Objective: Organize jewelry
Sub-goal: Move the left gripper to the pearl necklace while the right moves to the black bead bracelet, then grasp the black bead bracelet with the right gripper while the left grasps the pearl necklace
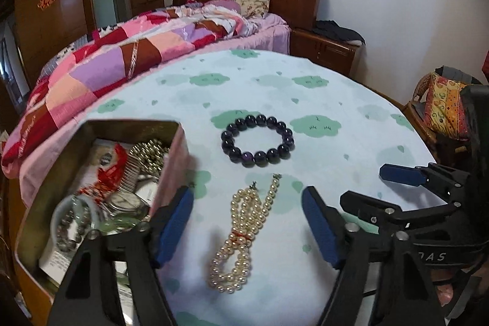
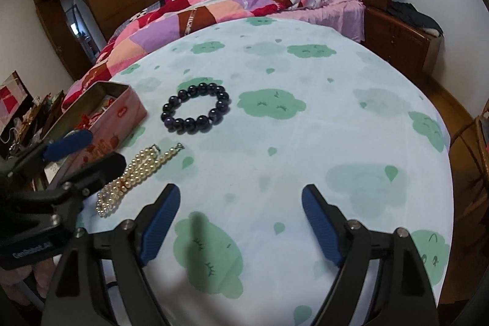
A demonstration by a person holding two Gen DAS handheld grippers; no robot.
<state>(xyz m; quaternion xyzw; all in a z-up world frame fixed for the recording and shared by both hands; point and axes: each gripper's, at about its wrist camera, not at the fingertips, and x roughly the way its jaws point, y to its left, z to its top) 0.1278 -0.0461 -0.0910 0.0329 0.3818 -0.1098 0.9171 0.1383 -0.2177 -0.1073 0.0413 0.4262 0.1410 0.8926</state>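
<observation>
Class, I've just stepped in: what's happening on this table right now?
A person is sorting jewelry with a hand-held claw in each hand. The left claw hangs open over the pearl necklace, not gripping it. The right claw is open above bare tablecloth. The dark bead bracelet lies untouched, and the open tin beside it already holds other pieces.

Dark bead bracelet (image 2: 195, 107) beside tin (image 2: 122, 112)
</observation>
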